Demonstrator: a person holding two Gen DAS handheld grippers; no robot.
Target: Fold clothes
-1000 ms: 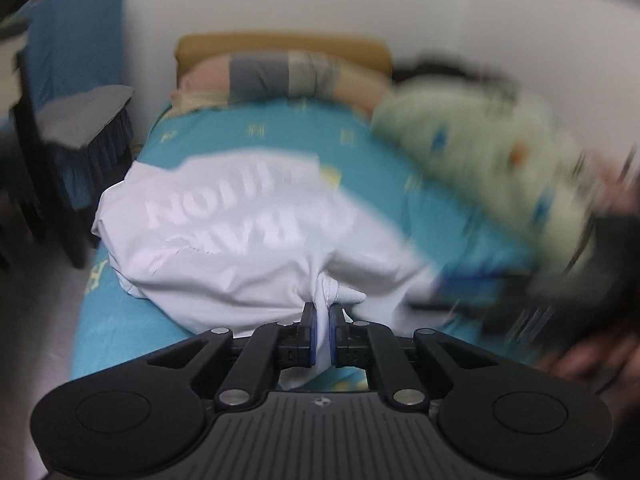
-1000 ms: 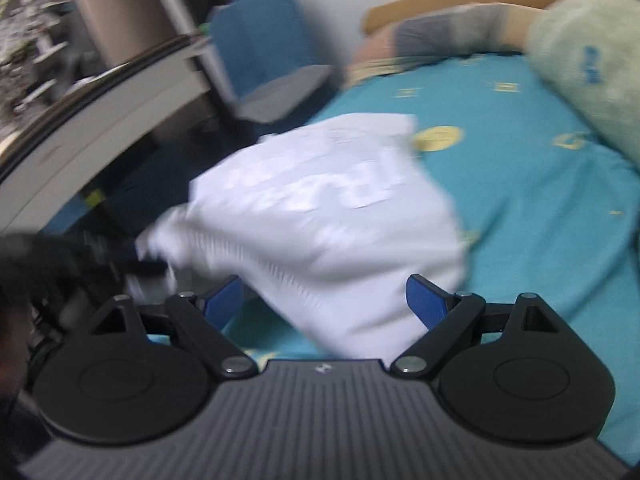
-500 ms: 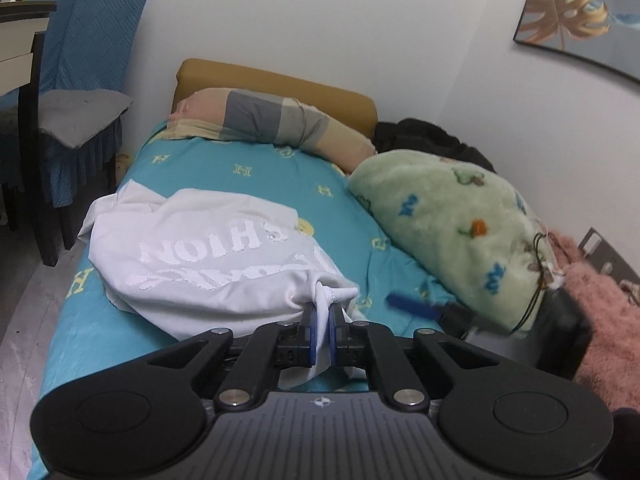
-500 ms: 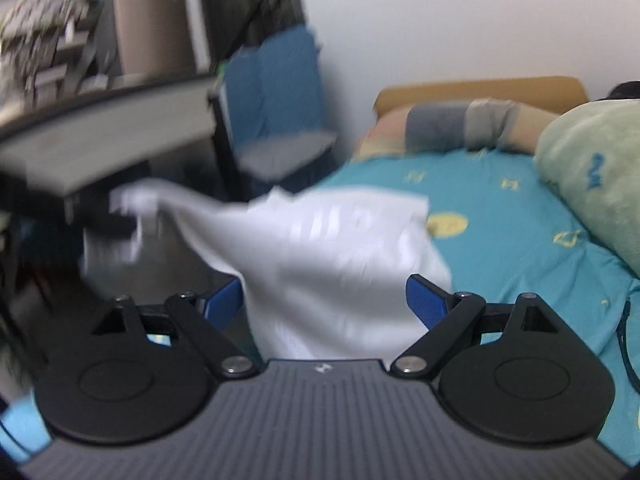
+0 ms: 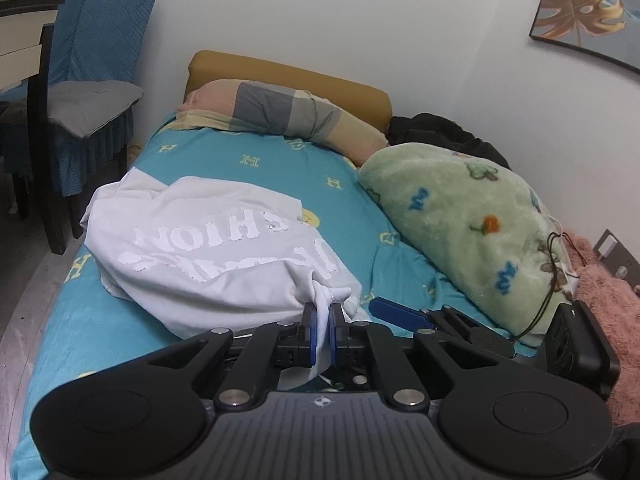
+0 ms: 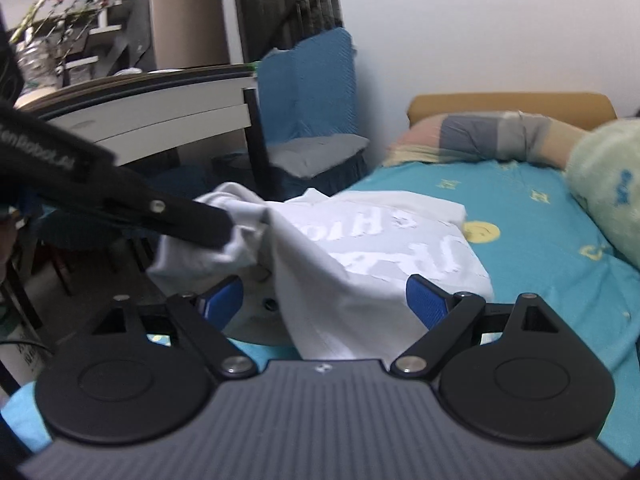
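White shirt (image 5: pixel 208 248) pinched by left claw (image 5: pixel 320 328) (right claw (image 6: pixel 324 304) gaping).

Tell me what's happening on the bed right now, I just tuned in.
A person with a handheld gripper in each hand is working on a white T-shirt lying rumpled on the teal bedsheet. The left gripper is shut on a bunched bit of the shirt's edge. The right gripper is open, with shirt fabric lying between its blue pads but not pinched. No fold is made yet.
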